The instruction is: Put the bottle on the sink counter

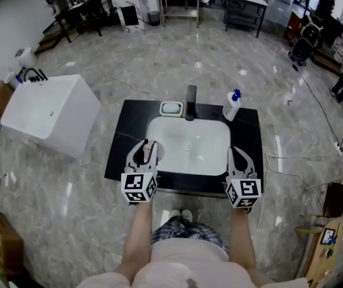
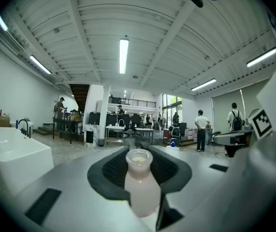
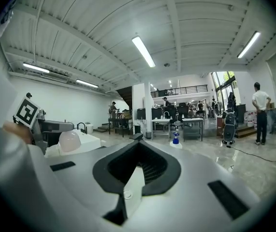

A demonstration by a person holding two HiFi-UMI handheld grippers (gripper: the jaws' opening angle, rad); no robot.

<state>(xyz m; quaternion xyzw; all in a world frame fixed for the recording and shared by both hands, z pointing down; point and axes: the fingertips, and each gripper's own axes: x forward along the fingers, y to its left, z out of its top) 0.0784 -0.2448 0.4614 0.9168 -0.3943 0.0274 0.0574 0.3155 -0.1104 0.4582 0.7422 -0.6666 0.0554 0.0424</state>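
Pale pink bottle point(image 2: 140, 187) is the item in hand, carried by the left gripper point(image 1: 146, 152) over the front edge of the black counter point(image 1: 126, 131), by the front-left corner of the white basin point(image 1: 189, 143). Step judged: transport and set-down, not yet done. To do it well, move toward the bare black strip along the left edge, well apart from the faucet point(image 1: 190, 102), soap dish point(image 1: 171, 108) and spray bottle point(image 1: 232, 105) on the back edge. Keep off the basin rim, where the base could slip in. Lower until the base bears on the counter before easing the grip. The bottle seems to point roughly level, away from the person, so the gripper probably needs tipping to stand it up. Fingers point(image 2: 109, 170) are clamped on the bottle's body from both sides. Its axis runs along them, base toward the camera, with neck and mouth reaching past the dark pads. The right gripper point(image 3: 137, 170) hangs over the front-right part of the counter, fingers slightly apart with nothing between them.
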